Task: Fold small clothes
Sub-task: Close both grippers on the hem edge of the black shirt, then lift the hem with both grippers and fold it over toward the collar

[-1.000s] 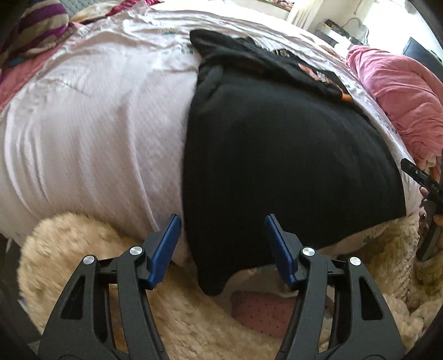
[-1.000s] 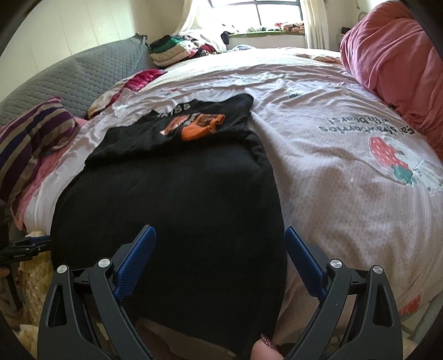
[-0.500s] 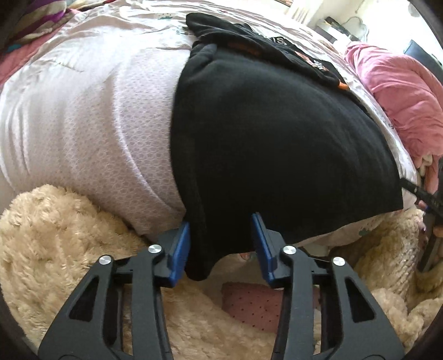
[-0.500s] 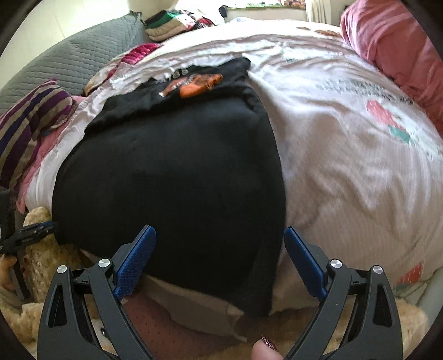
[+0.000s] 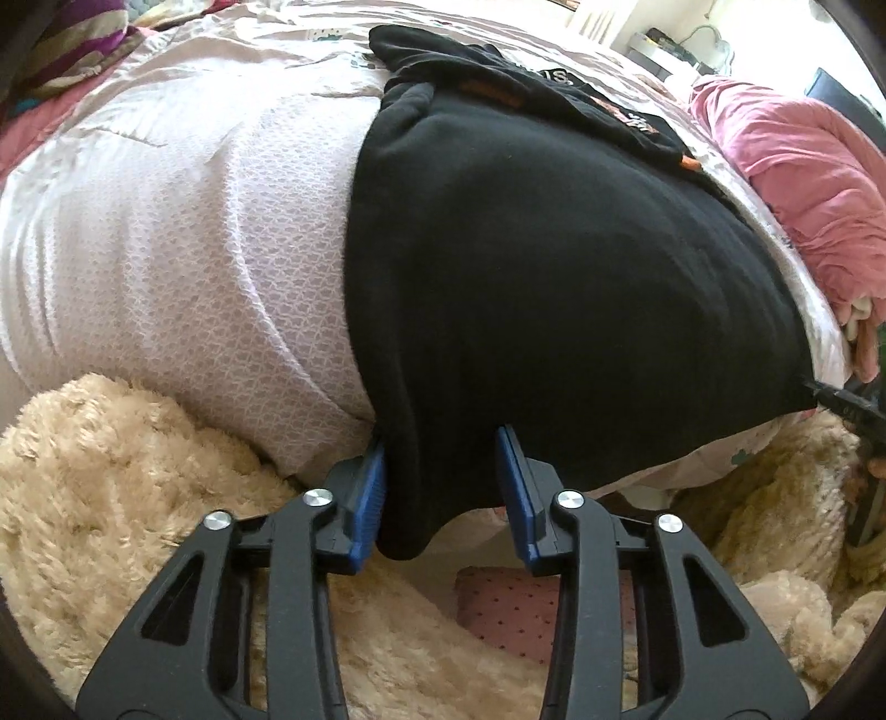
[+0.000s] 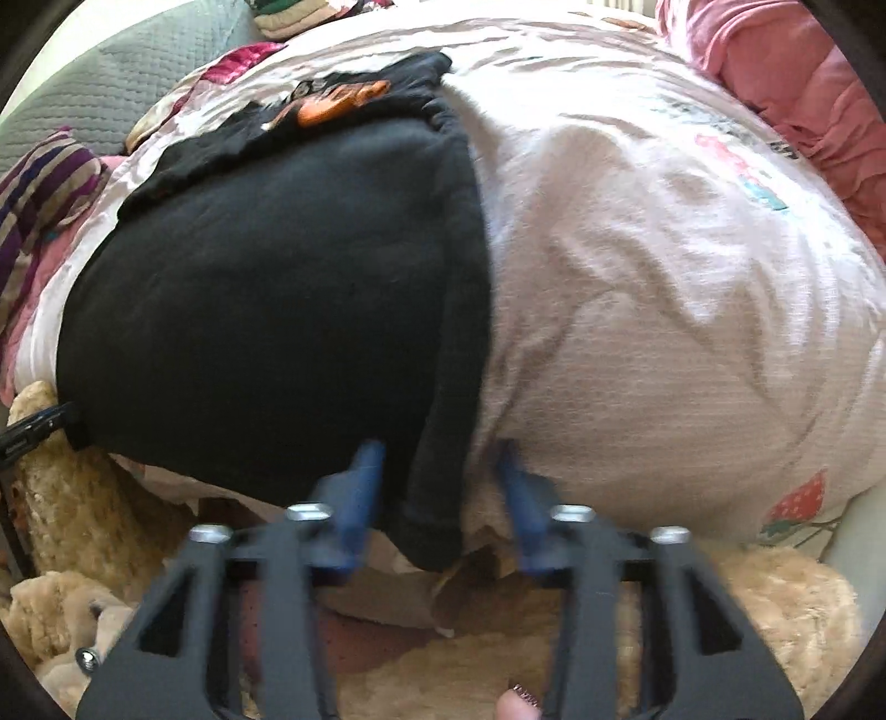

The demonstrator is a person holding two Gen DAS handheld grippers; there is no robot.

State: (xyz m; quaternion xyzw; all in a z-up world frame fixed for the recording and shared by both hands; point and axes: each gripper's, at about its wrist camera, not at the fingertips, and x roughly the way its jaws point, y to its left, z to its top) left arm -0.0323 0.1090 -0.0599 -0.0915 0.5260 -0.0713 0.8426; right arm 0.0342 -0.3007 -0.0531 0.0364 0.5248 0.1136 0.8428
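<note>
Left gripper (image 5: 440,435) is closing its jaws around one hem corner of the black garment (image 5: 554,249), which lies flat on the bed (image 5: 194,221) with the hem hanging over the edge, easy to pinch. My right gripper (image 6: 440,448) straddles the other corner, jaws apart, probably so both corners lift together.

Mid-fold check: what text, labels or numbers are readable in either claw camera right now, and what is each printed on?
"S." is the end of a line of white lettering on the black T-shirt, seen in the left view. The letters before it are too foreshortened to read.
The orange print on that shirt is blurred, so nothing on it can be read.
The bedsheet has a dark printed line near its far right edge, too blurred to read.
</note>
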